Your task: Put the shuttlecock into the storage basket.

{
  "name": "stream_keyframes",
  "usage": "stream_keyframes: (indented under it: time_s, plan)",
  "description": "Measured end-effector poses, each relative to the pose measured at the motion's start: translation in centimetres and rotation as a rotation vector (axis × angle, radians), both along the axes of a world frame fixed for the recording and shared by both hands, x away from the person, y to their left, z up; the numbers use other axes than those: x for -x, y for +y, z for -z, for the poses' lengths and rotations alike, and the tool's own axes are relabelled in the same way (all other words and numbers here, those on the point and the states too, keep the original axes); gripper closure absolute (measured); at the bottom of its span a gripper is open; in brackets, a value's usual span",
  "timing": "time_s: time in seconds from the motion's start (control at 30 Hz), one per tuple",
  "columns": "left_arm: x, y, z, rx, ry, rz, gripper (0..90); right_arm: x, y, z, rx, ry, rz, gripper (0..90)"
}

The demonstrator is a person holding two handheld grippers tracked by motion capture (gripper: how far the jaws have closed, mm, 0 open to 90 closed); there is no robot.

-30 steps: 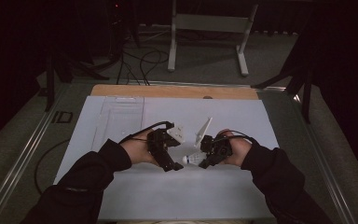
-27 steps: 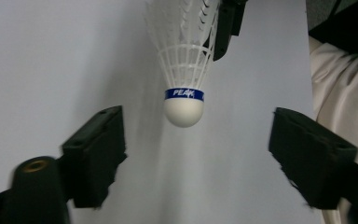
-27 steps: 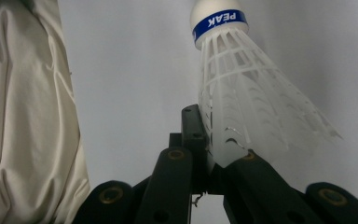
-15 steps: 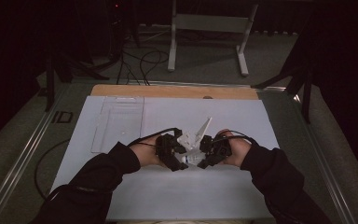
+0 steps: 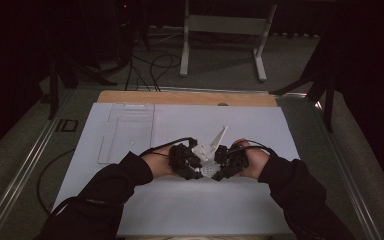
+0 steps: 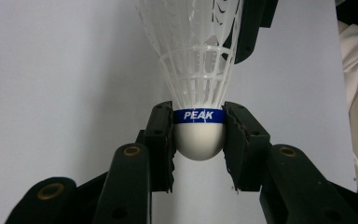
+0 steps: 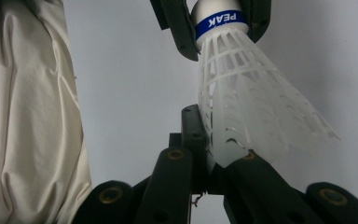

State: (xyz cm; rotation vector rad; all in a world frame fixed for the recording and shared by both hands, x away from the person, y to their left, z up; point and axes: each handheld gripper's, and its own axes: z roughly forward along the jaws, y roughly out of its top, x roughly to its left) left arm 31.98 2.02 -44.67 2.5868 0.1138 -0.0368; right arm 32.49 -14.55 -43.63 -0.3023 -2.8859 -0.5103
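Handover in progress, judging by the grips. Left gripper (image 6: pixel 199 135) has its jaws pinched on the shuttlecock (image 6: pixel 199 88) at the cork: one pad each side of the white dome, jaw tips level with the blue "PEAK" band (image 6: pixel 199 115). The dome sits between the pads, its rounded end bulging back toward the gripper body, with the skirt fanning out past the jaw tips.

Right gripper (image 7: pixel 214 154) has its jaws pressed nearly together on the skirt's rim (image 7: pixel 228 149), pinching a thin bit of plastic lattice. In this view the cork (image 7: pixel 216 18) sits far out beyond its tips, held by the other gripper's jaws.

In the high view both grippers meet above the white mat (image 5: pixel 145 200), left gripper (image 5: pixel 192 162) and right gripper (image 5: pixel 222 162) tip to tip, with the shuttlecock between them; a white pointed piece (image 5: pixel 215 140) rises away from the person, and I can't tell what it is.

Doing it well, my read:
- Keep the cork grip as the load-bearing one; it's rigid and seated symmetrically.
- The skirt pinch is soft and would deform. Use light force, no twisting.
- Release one side only once the other is firm, and pull along the axis, not across it.

Long axis runs straight from one gripper into the other: cork end points into the left jaws, open skirt end toward the right jaws. In the left gripper view the axis is in line with its jaws, hardly tilted.
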Motion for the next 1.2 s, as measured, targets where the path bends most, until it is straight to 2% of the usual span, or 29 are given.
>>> stream_keyframes:
  time_s: [0.13,0.17,0.2,0.23,0.3,0.33,0.37,0.4,0.47,0.53,0.6,0.63,0.67,0.7,0.73,0.77,0.83,0.9,1.0,1.03,1.13,1.2]
  plan:
    - [0.1,0.0,0.0,0.02,0.018,-0.013,65.6,0.0,0.0,0.0,-0.006,-0.013,-0.008,90.0]
    - [0.1,0.0,0.0,0.024,0.018,-0.014,65.7,0.1,0.0,-0.1,-0.004,0.004,0.015,90.0]
    - [-0.1,0.1,-0.1,0.004,0.007,0.011,65.7,0.3,0.1,-0.1,-0.013,0.006,0.039,90.0]
    - [-0.2,0.2,-0.2,-0.001,0.012,0.014,65.7,0.3,0.1,-0.2,-0.014,0.009,0.043,90.0]
    - [-0.2,0.2,-0.2,0.004,0.004,0.006,65.7,0.3,0.0,-0.2,-0.02,-0.002,0.036,90.0]
    - [-0.2,0.2,-0.2,0.013,0.007,-0.001,65.8,0.0,-0.1,-0.2,-0.017,-0.031,-0.006,89.8]
    - [-0.2,0.2,-0.3,0.011,0.006,0.001,65.8,0.1,-0.1,-0.2,-0.015,-0.03,-0.003,89.0]
    - [-0.3,0.3,-0.3,0.01,0.009,0.001,65.8,0.2,-0.1,-0.4,-0.014,-0.02,0.012,84.7]
    - [-0.6,0.6,-0.5,-0.02,-0.001,0.03,65.8,0.3,-0.2,-0.6,-0.024,-0.035,0.029,73.9]
    - [-0.7,0.8,-0.5,-0.021,0.004,0.028,65.8,0.3,-0.4,-0.8,-0.04,-0.036,0.057,61.3]
    - [-0.8,0.9,-0.5,-0.028,0.014,0.024,65.8,0.3,-0.6,-1.1,-0.054,-0.051,0.069,52.8]
    - [-0.8,1.0,-0.5,-0.032,0.012,0.024,65.8,0.2,-0.7,-1.1,-0.057,-0.054,0.069,45.2]
    - [-0.8,1.1,-0.5,-0.031,0.014,0.02,65.8,0.3,-0.8,-1.2,-0.067,-0.071,0.077,42.2]
    - [-0.9,1.2,-0.6,-0.038,0.017,0.024,65.8,0.3,-0.9,-1.4,-0.075,-0.065,0.089,37.6]
    - [-0.9,1.4,-0.6,-0.033,0.017,0.022,65.8,0.3,-1.0,-1.4,-0.074,-0.074,0.093,29.3]
    - [-0.9,1.5,-0.6,-0.036,0.022,0.018,65.8,0.3,-1.1,-1.5,-0.069,-0.088,0.105,25.4]
    - [-1.0,1.8,-0.7,-0.039,0.025,0.014,65.8,0.2,-1.3,-1.5,-0.071,-0.078,0.129,16.6]
    - [-1.1,2.1,-0.7,-0.035,0.028,0.015,65.8,0.2,-1.6,-1.5,-0.082,-0.075,0.155,13.1]
    - [-1.1,2.6,-0.8,-0.038,0.023,0.013,65.7,0.3,-2.0,-1.6,-0.114,-0.087,0.161,11.1]
    - [-1.2,2.8,-0.9,-0.036,0.034,0.012,65.7,0.3,-2.2,-1.7,-0.131,-0.097,0.156,11.1]
    - [-1.3,3.4,-1.1,-0.031,0.03,0.0,65.7,0.6,-3.0,-1.9,-0.182,-0.158,0.123,8.9]
    - [-1.3,3.7,-1.3,-0.028,0.03,-0.003,65.7,0.7,-3.4,-2.2,-0.203,-0.177,0.138,8.8]
